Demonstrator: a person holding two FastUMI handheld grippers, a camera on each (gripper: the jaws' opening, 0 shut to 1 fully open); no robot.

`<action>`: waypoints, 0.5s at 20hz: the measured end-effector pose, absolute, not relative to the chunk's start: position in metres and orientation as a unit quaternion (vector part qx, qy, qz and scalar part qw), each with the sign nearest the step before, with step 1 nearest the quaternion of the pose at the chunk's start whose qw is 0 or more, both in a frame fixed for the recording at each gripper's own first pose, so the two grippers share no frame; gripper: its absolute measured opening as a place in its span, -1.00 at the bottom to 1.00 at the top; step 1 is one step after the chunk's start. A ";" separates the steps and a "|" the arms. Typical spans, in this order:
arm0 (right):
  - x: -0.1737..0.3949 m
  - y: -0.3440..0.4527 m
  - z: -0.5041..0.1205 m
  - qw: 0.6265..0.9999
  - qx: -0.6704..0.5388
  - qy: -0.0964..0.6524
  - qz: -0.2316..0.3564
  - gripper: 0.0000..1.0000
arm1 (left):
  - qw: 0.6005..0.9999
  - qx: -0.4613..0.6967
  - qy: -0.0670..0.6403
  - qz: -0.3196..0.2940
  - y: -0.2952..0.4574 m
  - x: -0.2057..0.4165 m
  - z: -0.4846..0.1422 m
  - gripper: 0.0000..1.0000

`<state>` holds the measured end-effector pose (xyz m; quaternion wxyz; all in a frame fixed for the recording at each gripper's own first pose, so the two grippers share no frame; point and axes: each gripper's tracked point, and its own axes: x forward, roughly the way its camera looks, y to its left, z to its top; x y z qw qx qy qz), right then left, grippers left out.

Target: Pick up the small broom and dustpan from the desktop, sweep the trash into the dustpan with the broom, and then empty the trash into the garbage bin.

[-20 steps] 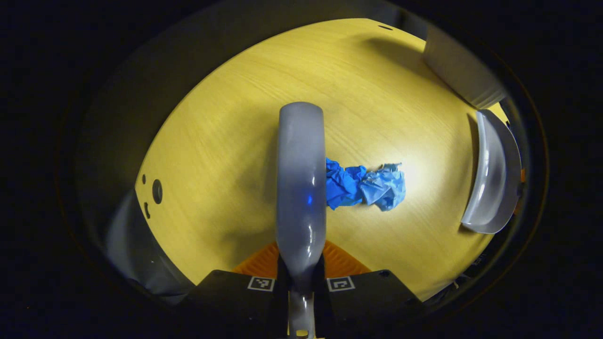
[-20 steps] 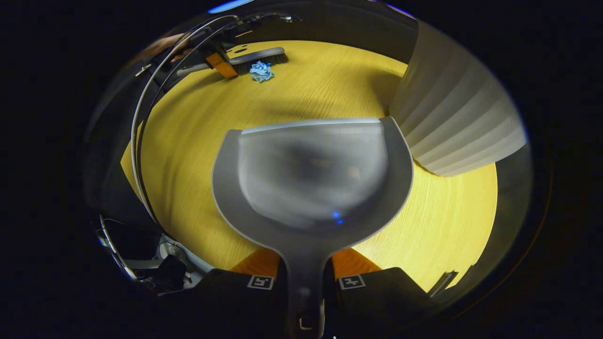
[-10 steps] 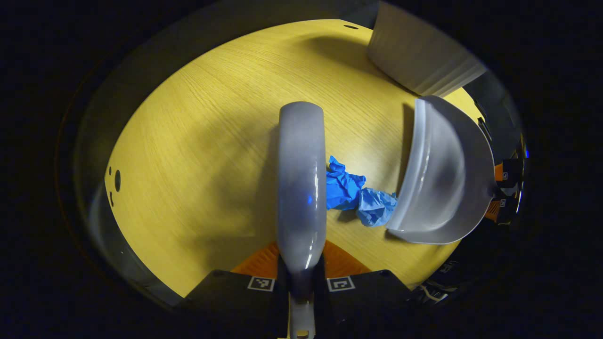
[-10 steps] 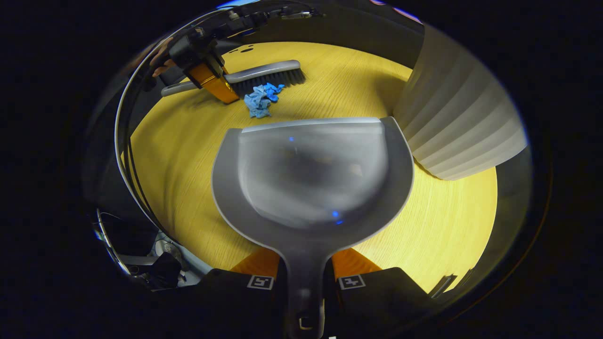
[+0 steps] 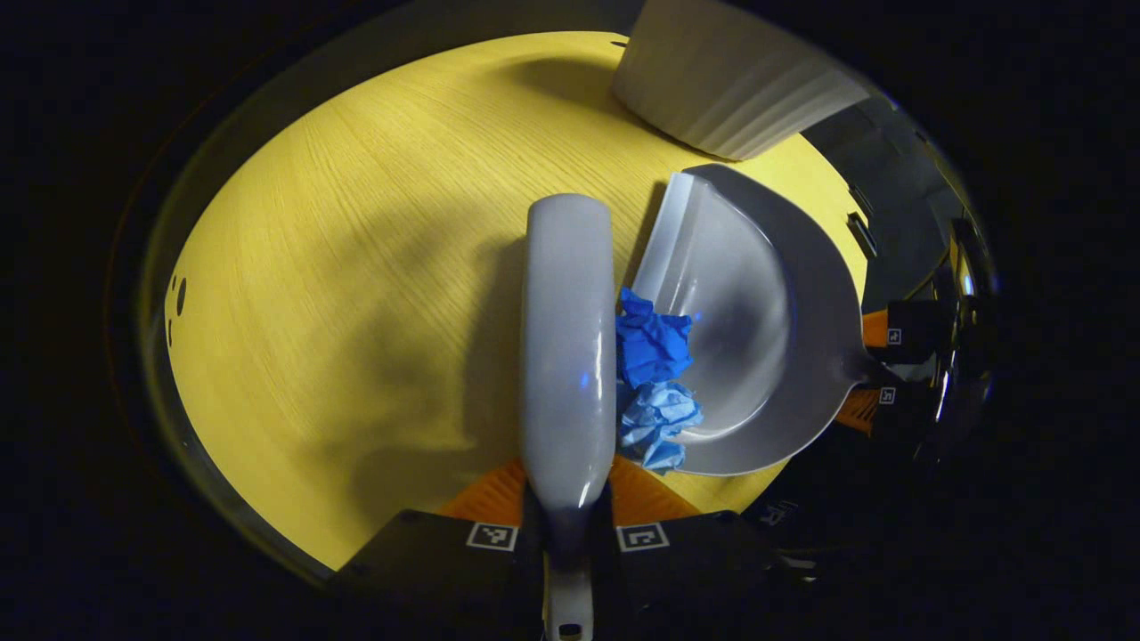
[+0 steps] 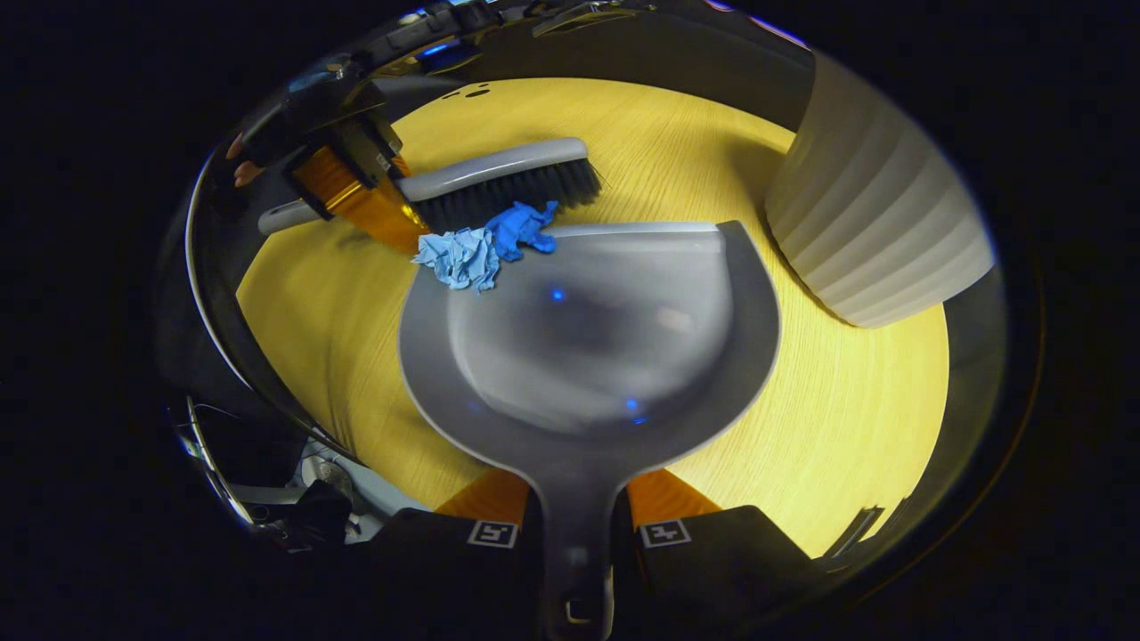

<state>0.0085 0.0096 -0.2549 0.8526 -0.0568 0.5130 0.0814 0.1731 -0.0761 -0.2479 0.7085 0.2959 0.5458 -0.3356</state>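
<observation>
The left gripper is clamped on the broom handle, both fingers pressing it. The right gripper pinches the dustpan handle the same way. The crumpled blue trash lies on the yellow desktop at the dustpan's front lip — touching the broom bristles. The ribbed white garbage bin stands just beside the dustpan.

Pretty dim overall, with a warm spotlight pooling on the yellow wood-grain desktop and fading dark at the edges. Soft shadows fall left of the grey plastic brush back. Tiny blue glare dots on the glossy grey dustpan; heavy fisheye bending, blurry rims.
</observation>
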 end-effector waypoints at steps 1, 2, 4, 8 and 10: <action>0.010 0.011 -0.253 0.854 -0.053 0.512 0.079 -0.31 | 0.703 0.290 0.550 -0.346 -0.079 0.165 -0.246 -0.48; 0.011 0.012 -0.252 0.855 -0.051 0.511 0.077 -0.31 | 0.694 0.283 0.556 -0.359 -0.082 0.153 -0.244 -0.48; 0.011 0.013 -0.252 0.856 -0.048 0.509 0.072 -0.31 | 0.682 0.286 0.560 -0.373 -0.088 0.134 -0.245 -0.44; 0.012 0.013 -0.250 0.855 -0.021 0.515 0.061 -0.31 | 0.712 0.265 0.540 -0.363 -0.084 0.129 -0.229 -0.48; 0.014 0.014 -0.246 0.855 -0.001 0.517 0.051 -0.31 | 0.735 0.242 0.528 -0.350 -0.075 0.129 -0.220 -0.48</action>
